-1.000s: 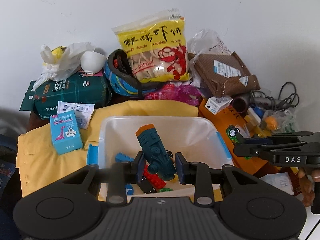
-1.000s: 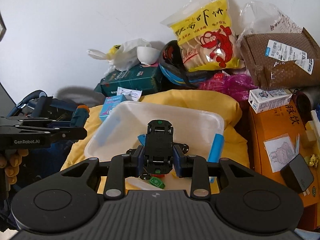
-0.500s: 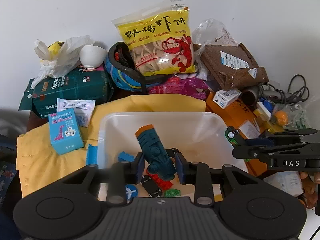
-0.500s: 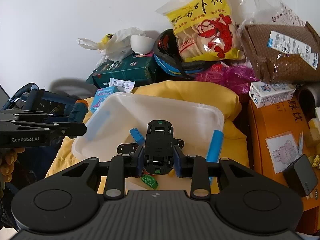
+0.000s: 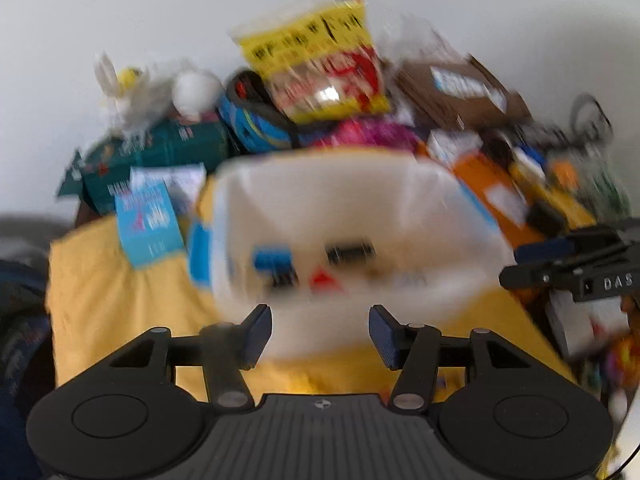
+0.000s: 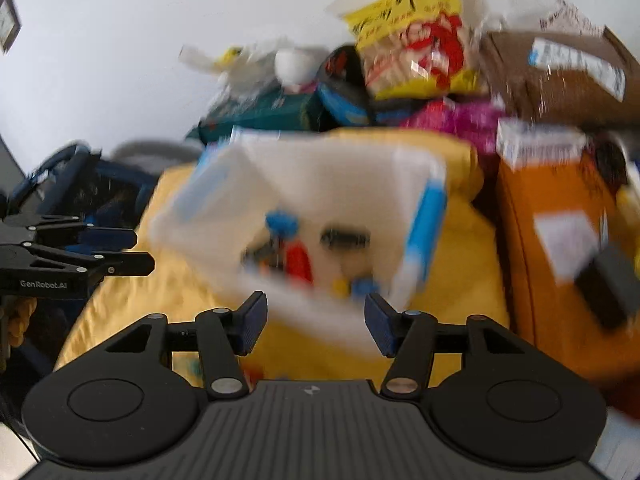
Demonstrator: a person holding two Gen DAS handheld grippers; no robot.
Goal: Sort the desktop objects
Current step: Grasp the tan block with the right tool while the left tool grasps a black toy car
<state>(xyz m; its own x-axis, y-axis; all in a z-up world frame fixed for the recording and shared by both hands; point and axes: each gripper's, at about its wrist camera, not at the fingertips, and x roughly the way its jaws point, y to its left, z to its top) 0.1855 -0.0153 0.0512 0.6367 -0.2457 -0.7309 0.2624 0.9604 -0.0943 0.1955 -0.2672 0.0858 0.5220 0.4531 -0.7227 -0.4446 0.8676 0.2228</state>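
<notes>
Both views are motion-blurred. A white plastic bin [image 5: 440, 200] with blue latches sits on a yellow cloth [image 5: 120, 300]. Inside it lie small toys: a black toy car [image 5: 351, 253], a blue brick [image 5: 272, 260] and a red piece [image 5: 322, 278]. My left gripper [image 5: 319, 320] is open and empty, just short of the bin's near wall. My right gripper [image 6: 316, 312] is open and empty too, at the near rim of the bin [image 6: 320, 148]; the black toy car [image 6: 345, 237] lies beyond it. The teal toy cannot be made out in the blur.
Behind the bin are a yellow snack bag [image 5: 316, 64], a green tissue pack [image 5: 160, 148] and a brown parcel [image 5: 460, 88]. A light-blue card box [image 5: 148, 224] lies to the left, an orange box [image 6: 560, 216] to the right. The right gripper [image 5: 516, 266] is beside the bin.
Both grippers have opened and pulled back from the bin. The teal toy has left the left gripper, and the black car has left the right one and now lies in the bin.
</notes>
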